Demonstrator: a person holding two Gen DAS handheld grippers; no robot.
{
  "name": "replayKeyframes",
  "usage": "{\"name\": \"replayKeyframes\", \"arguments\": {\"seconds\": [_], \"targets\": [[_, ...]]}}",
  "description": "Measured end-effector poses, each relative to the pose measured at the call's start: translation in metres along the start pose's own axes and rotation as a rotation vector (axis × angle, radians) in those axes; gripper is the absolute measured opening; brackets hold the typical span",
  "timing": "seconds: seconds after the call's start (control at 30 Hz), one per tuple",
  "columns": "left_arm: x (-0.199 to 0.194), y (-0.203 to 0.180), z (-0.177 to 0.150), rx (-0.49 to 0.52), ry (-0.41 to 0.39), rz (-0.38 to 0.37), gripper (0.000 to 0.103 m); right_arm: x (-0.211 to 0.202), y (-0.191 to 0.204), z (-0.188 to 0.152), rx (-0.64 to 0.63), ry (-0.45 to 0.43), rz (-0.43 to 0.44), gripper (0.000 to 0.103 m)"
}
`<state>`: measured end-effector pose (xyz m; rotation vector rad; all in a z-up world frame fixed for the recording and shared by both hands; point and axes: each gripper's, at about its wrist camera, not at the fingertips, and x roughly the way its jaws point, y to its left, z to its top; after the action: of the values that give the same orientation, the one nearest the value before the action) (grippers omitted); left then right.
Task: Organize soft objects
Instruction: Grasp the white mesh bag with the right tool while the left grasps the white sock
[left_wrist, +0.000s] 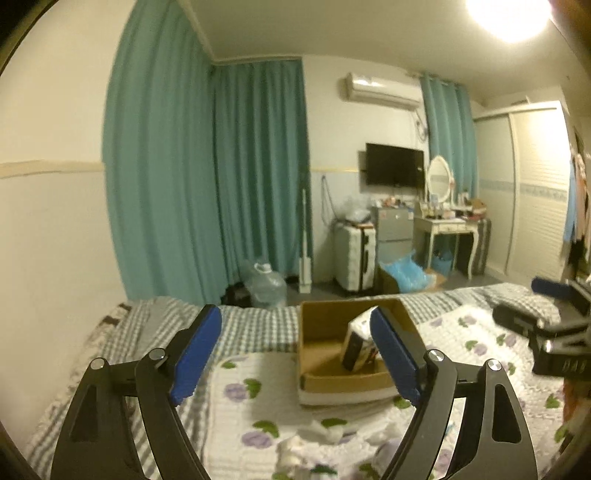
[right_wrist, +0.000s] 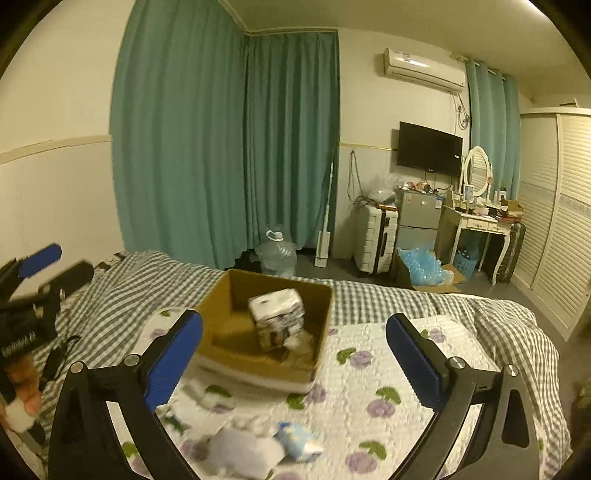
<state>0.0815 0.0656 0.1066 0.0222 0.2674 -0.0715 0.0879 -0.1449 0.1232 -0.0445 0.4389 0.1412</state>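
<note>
Both the left gripper (left_wrist: 295, 354) and the right gripper (right_wrist: 293, 362) are released and empty. The tissue pack (right_wrist: 277, 317) lies tilted inside the cardboard box (right_wrist: 221, 295) on the bed (right_wrist: 424, 369). Loose soft packets (right_wrist: 258, 443) lie at the bed's near edge, nearest below the right gripper.

My left tool (left_wrist: 295, 354) gapes wide above the bed (left_wrist: 258, 402).
Past its blue pads I see a cardboard box (left_wrist: 321, 354) holding a tilted tissue pack (left_wrist: 360, 345); my right tool (left_wrist: 543, 295) shows at the right edge.

Teal curtains (right_wrist: 229, 147), gray-checked sheet (right_wrist: 388, 299), brown box (right_wrist: 258, 369)
</note>
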Motion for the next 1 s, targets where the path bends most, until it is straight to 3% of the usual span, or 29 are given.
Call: {"name": "replayKeyframes", "arguments": {"seconds": [0.2, 0.43, 0.63, 0.87, 1.0], "targets": [[-0.008, 0.003, -0.024, -0.008, 0.074, 0.009, 0.084, -0.014, 0.029, -0.047, -0.033, 0.065, 0.033, 0.100], [0.028, 0.005, -0.089, -0.054, 0.241, -0.035, 0.084, 0.039, 0.031, -0.120, 0.053, 0.228, 0.107, 0.100], [0.052, 0.000, -0.149, 0.020, 0.323, 0.033, 0.084, 0.085, 0.037, -0.164, 0.030, 0.332, 0.119, 0.100], [0.083, 0.007, -0.188, -0.002, 0.444, -0.035, 0.084, 0.126, 0.051, -0.196, -0.057, 0.436, 0.065, 0.099], [0.092, 0.004, -0.200, 0.001, 0.496, -0.078, 0.084, 0.140, 0.047, -0.211, -0.017, 0.489, 0.084, 0.092]]}}
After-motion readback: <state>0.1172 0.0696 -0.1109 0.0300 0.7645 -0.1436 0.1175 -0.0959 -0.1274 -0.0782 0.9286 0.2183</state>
